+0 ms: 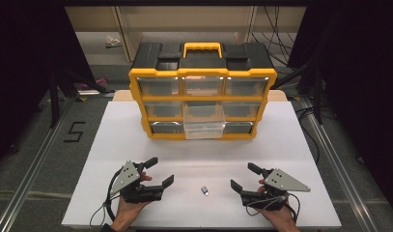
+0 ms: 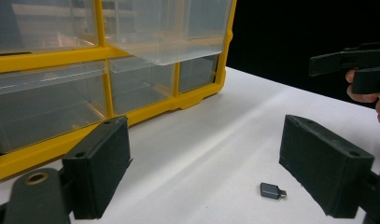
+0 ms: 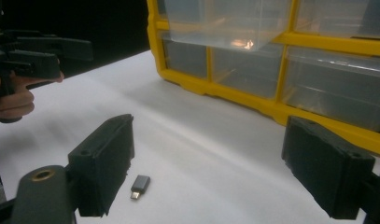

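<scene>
A small grey adapter plug (image 1: 204, 191) lies flat on the white table, between my two grippers. My left gripper (image 1: 159, 171) rests at the front left, jaws wide apart and empty. At the front right my right gripper (image 1: 244, 176) is open too, with nothing in it. In the left gripper view the adapter (image 2: 272, 191) lies close to the right-hand jaw; in the right gripper view the adapter (image 3: 139, 186) lies beside the left-hand jaw. A yellow and black drawer organizer (image 1: 202, 94) stands at the back, its middle clear drawer (image 1: 204, 122) pulled out.
The white table board (image 1: 136, 145) ends just behind my hands at the front edge. Metal rails run along both sides on the floor. Cables hang behind the organizer at the right. Bare tabletop lies between the organizer and the grippers.
</scene>
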`<action>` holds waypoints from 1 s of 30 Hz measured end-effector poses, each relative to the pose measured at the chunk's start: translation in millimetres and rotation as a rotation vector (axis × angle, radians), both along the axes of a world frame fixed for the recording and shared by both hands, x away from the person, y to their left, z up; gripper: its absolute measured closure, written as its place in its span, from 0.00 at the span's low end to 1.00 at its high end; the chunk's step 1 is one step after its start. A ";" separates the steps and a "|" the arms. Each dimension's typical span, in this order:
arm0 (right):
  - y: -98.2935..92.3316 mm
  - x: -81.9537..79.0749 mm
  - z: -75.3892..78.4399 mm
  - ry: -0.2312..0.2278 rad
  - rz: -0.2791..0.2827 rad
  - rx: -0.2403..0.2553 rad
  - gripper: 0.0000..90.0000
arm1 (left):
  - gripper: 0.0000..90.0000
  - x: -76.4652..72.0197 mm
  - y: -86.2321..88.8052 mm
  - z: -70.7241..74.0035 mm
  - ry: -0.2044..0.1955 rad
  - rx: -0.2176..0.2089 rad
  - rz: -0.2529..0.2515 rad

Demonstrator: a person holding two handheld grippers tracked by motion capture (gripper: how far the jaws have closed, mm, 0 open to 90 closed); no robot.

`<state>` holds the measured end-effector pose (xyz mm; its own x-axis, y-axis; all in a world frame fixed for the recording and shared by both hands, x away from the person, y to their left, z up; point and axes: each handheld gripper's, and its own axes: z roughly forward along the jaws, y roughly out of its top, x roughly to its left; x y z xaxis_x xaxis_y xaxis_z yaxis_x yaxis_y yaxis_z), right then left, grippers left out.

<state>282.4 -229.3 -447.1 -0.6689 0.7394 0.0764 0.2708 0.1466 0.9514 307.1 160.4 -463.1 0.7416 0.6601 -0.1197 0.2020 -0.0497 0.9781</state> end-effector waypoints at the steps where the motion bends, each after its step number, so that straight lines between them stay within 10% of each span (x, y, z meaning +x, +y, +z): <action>1: 0.2 0.4 -0.4 0.002 0.002 -0.001 0.20 | 0.18 -0.1 -0.1 0.0 -0.001 0.000 0.000; 30: 12.8 8.9 6.0 0.048 0.037 -0.106 0.22 | 0.18 -1.6 -1.2 0.6 -0.017 0.015 0.000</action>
